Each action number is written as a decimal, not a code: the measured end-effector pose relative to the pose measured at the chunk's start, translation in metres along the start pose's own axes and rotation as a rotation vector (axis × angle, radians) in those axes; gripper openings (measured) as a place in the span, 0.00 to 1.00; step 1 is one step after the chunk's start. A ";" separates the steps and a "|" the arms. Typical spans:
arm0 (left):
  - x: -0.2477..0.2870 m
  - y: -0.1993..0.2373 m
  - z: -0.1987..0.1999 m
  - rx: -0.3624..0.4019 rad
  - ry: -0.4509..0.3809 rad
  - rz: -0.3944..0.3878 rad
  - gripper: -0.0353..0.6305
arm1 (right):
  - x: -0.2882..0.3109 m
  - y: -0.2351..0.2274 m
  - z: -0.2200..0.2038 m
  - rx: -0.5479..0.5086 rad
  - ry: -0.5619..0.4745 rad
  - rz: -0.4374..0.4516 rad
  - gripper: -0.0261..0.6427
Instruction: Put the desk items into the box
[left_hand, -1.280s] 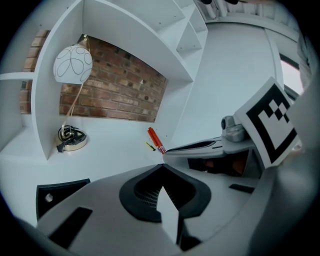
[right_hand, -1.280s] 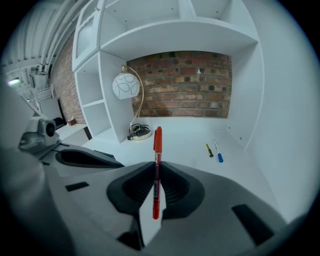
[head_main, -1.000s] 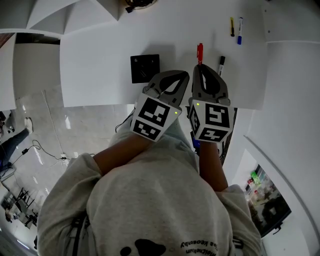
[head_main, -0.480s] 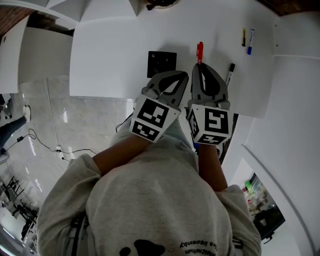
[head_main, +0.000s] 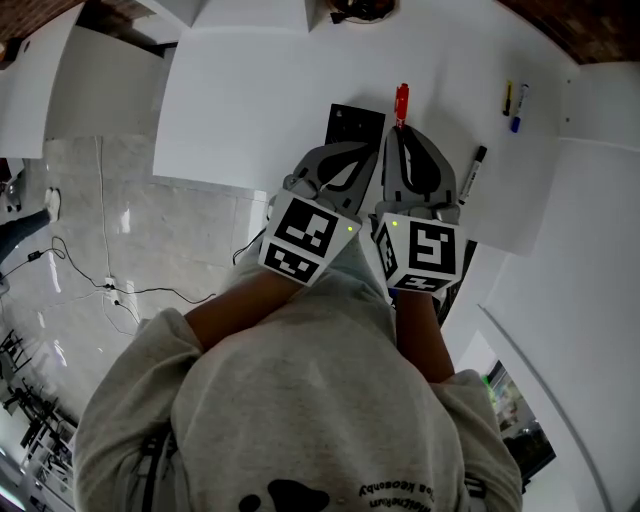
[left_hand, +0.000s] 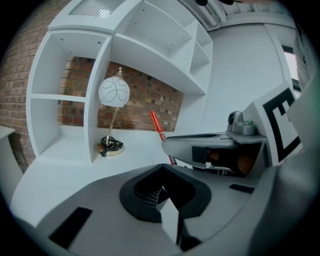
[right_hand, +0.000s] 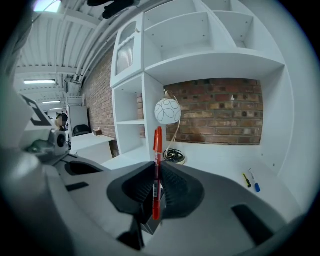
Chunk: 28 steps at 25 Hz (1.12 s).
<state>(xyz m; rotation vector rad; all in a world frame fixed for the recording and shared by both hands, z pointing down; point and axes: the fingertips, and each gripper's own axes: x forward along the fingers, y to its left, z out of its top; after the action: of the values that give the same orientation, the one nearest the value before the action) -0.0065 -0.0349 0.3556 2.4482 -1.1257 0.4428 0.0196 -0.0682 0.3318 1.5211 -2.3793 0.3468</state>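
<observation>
1. Right gripper (head_main: 401, 133) pinching red marker (head_main: 401, 102) upright over white desk (head_main: 250, 110), near its front edge.
2. Left gripper (head_main: 365, 152) jaws pressed together, empty.
3. Black marker (head_main: 472, 172) by the desk's right edge; brick wall (right_hand: 220, 115) and globe lamp (right_hand: 167, 111) behind.

Red pen (right_hand: 157, 172): glossy plastic, held betw. ribbed matt black pads (right_hand: 170, 185); rough brick wall (right_hand: 220, 112) is seen beyond them; desk (right_hand: 220, 160) smooth, white.

Bright, even light; strong fisheye edge distortion

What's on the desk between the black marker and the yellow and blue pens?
Nothing. In the head view the stretch of desk between the black marker and the yellow pen and blue pen is bare.
</observation>
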 end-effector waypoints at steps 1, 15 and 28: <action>-0.001 0.002 0.000 -0.002 -0.001 0.005 0.06 | 0.001 0.003 0.001 -0.002 -0.003 0.005 0.11; -0.016 0.030 -0.009 -0.035 0.004 0.080 0.06 | 0.022 0.029 0.006 -0.026 -0.082 0.090 0.11; -0.022 0.041 -0.020 -0.066 0.016 0.120 0.06 | 0.048 0.039 -0.027 -0.057 0.030 0.144 0.11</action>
<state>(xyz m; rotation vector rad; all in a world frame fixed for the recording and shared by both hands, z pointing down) -0.0540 -0.0352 0.3722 2.3255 -1.2652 0.4531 -0.0319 -0.0821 0.3731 1.3141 -2.4597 0.3274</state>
